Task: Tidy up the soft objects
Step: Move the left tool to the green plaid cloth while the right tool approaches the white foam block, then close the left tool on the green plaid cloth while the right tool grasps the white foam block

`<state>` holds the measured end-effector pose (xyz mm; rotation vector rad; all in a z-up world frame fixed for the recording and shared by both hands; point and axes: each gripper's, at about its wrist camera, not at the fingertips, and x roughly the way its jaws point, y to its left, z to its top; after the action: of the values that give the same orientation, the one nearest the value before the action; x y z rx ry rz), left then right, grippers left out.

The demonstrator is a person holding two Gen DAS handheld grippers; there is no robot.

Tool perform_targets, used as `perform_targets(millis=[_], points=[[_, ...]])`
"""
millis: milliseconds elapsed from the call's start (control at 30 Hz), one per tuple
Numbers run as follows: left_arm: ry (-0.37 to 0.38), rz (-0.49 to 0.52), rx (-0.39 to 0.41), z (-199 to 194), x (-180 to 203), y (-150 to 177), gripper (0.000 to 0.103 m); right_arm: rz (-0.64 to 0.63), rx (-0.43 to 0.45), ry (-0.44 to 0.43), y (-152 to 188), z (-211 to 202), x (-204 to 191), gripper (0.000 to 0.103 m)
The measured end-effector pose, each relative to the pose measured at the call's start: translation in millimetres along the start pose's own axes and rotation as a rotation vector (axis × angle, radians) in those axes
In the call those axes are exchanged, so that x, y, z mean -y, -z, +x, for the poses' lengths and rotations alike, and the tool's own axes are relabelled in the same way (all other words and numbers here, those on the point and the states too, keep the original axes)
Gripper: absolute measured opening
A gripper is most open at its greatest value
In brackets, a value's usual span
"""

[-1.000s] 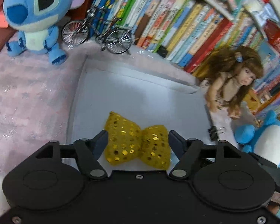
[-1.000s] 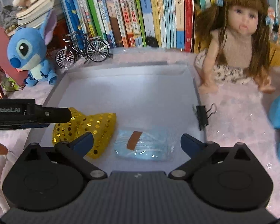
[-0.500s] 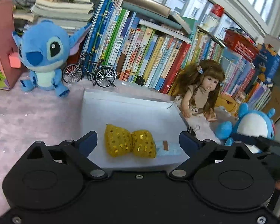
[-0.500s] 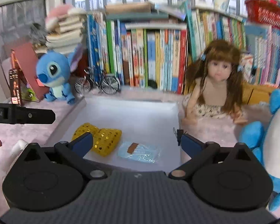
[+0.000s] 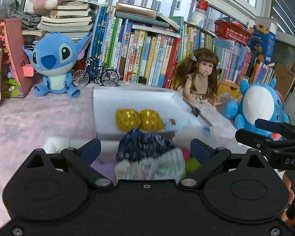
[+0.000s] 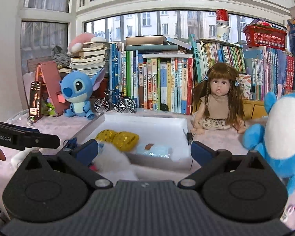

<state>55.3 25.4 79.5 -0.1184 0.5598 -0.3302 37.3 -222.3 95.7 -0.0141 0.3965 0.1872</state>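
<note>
A shallow white tray (image 5: 133, 96) (image 6: 147, 121) lies on the pink cloth. In it are a gold sequined bow pillow (image 5: 138, 120) (image 6: 118, 138) and a pale blue packet (image 5: 177, 123) (image 6: 153, 149). In front of the tray lies a pile of soft things: a dark blue patterned cloth (image 5: 145, 144), a striped pale cloth (image 5: 155, 167) and a white fluffy piece (image 6: 114, 160). My left gripper (image 5: 145, 150) is open and empty above the pile. My right gripper (image 6: 144, 150) is open and empty, near the tray's front edge.
A blue Stitch plush (image 5: 53, 63) and a toy bicycle (image 5: 96, 76) stand behind the tray on the left. A doll (image 5: 200, 78) and a blue-white plush (image 5: 259, 106) sit on the right. A row of books (image 6: 161, 82) lines the back. A black binder clip (image 5: 194, 111) grips the tray's right rim.
Both grippers have pulled back and up from the tray, leaving the gold pillow and the blue packet inside. The pile of soft things in front of the tray has come into view.
</note>
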Motion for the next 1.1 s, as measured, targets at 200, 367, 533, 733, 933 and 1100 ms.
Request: perform_targets(millis=[200, 367, 533, 733, 933, 1100], points=[[0.020, 0.042, -0.042, -8, 3, 25, 0.096, 0.017, -0.012, -0.019, 30, -13, -8, 0.103], [0.026, 0.051, -0.140, 5, 4, 26, 0.060, 0.029, -0.024, -0.061, 39, -16, -10, 0.103], [0.010, 0.069, -0.123, 11, 11, 28, 0.066, -0.006, 0.011, -0.099, 41, -24, -16, 0.103], [-0.028, 0.072, -0.115, 21, 14, 27, 0.075, -0.062, -0.028, -0.092, 49, -17, -27, 0.103], [-0.038, 0.047, -0.145, 40, 12, 32, 0.064, -0.040, -0.046, -0.081, 52, -4, -26, 0.103], [-0.051, 0.035, -0.125, 32, 10, 32, 0.037, 0.013, -0.080, -0.097, 52, 4, -23, 0.079]])
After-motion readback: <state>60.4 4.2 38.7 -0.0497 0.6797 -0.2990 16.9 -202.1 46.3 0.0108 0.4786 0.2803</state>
